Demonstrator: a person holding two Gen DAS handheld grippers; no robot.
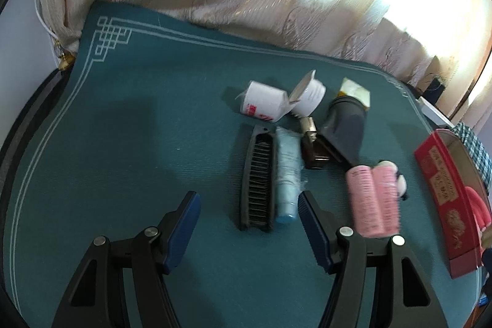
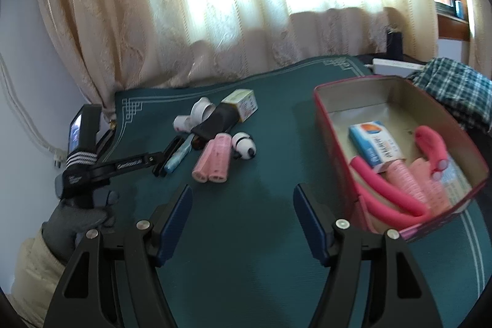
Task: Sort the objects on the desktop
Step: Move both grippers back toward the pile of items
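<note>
On the green mat (image 1: 129, 143), the unsorted things lie in a tight cluster: comb (image 1: 258, 180) touching a blue tube (image 1: 287, 174), a brown bottle (image 1: 313, 148) and dark pouch (image 1: 344, 128) just right of them, white boxes (image 1: 264, 105) on the far side, pink rollers (image 1: 372, 199) and a panda toy (image 2: 244, 146) nearer the red box (image 2: 338, 125).

Left gripper (image 1: 249, 206) hovers spread, nothing between its pads, with the comb's near end and the tube's cap in the gap ahead. Closing here could catch both together, or nudge the tube so it rolls into the bottle.

Right gripper (image 2: 243, 199) hangs empty over bare mat left of the red box, its jaws opening. Inside the box lie a blue-white carton (image 2: 375, 146) and pink items, so room is shrinking; a drop near its left wall could tip out. Rollers look light and may roll if brushed. Both grippers aiming at the cluster could collide.
</note>
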